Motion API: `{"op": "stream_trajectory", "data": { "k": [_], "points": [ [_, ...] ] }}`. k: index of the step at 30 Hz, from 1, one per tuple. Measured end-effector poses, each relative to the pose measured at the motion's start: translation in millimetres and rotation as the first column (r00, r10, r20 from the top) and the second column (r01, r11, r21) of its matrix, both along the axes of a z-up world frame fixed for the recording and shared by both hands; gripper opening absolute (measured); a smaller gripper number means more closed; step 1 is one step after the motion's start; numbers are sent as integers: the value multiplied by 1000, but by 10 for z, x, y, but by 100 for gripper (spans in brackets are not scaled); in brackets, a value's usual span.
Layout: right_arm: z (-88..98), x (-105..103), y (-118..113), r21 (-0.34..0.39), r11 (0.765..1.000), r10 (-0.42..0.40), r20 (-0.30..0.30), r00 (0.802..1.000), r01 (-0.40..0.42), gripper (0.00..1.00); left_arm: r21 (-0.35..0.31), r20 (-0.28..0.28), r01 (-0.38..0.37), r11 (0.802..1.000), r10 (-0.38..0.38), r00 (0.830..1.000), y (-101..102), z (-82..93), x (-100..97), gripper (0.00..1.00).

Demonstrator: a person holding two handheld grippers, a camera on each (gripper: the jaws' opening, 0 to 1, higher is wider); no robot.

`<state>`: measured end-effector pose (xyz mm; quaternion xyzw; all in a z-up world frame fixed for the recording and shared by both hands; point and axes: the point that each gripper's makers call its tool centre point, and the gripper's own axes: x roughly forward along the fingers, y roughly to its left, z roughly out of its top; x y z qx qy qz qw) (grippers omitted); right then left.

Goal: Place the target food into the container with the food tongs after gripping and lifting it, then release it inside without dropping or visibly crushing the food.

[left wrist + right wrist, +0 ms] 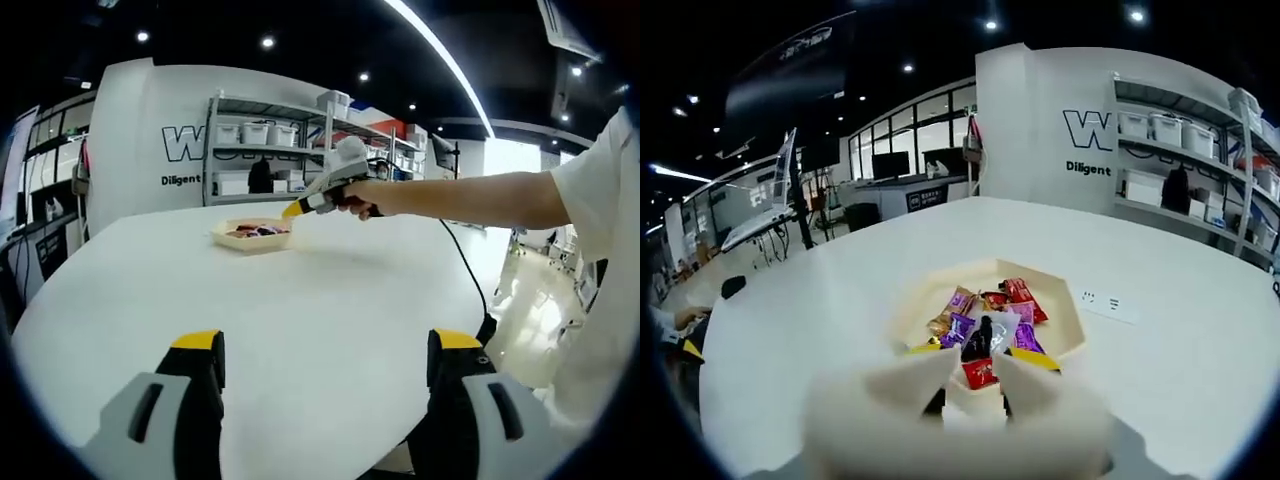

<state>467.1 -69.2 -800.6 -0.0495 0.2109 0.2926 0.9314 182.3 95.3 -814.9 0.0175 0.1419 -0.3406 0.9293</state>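
Observation:
A cream tray (1070, 330) holding several wrapped snacks stands on the white table; a red packet (978, 374) and a dark one (983, 340) lie at its near side. My right gripper (975, 412) is shut on cream food tongs (915, 378), whose blurred arms hide its jaws. The tong arms stand a little apart, right over the near packets. In the left gripper view the right gripper (335, 190) hovers just above and right of the tray (252, 236). My left gripper (326, 350) stands open and holds nothing, low over the table's near edge, far from the tray.
A person's arm (470, 196) reaches in from the right, and a black cable (465, 265) runs across the table to its edge. A white socket plate (1105, 302) lies right of the tray. Shelves with bins (255, 135) stand behind the table.

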Motion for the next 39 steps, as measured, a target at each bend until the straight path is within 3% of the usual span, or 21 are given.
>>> {"op": "stream_trajectory", "data": {
  "k": [4, 8, 27, 39],
  "points": [
    [29, -115, 2, 9, 1000, 15, 0, 1000, -15, 16, -3, 1, 12, 1000, -12, 1000, -37, 5, 1, 82],
    [49, -232, 12, -27, 999, 42, 19, 999, -41, 16, -14, 4, 26, 1000, -26, 1000, -84, 22, 2, 82],
    [170, -643, 65, -29, 994, 107, 52, 993, -106, 17, -9, 9, 71, 997, -71, 997, -229, 60, -54, 82],
    [213, -1011, 84, -10, 991, 134, 72, 988, -133, 17, -10, 7, 90, 996, -90, 996, -300, 52, -91, 82]
  ]
}}
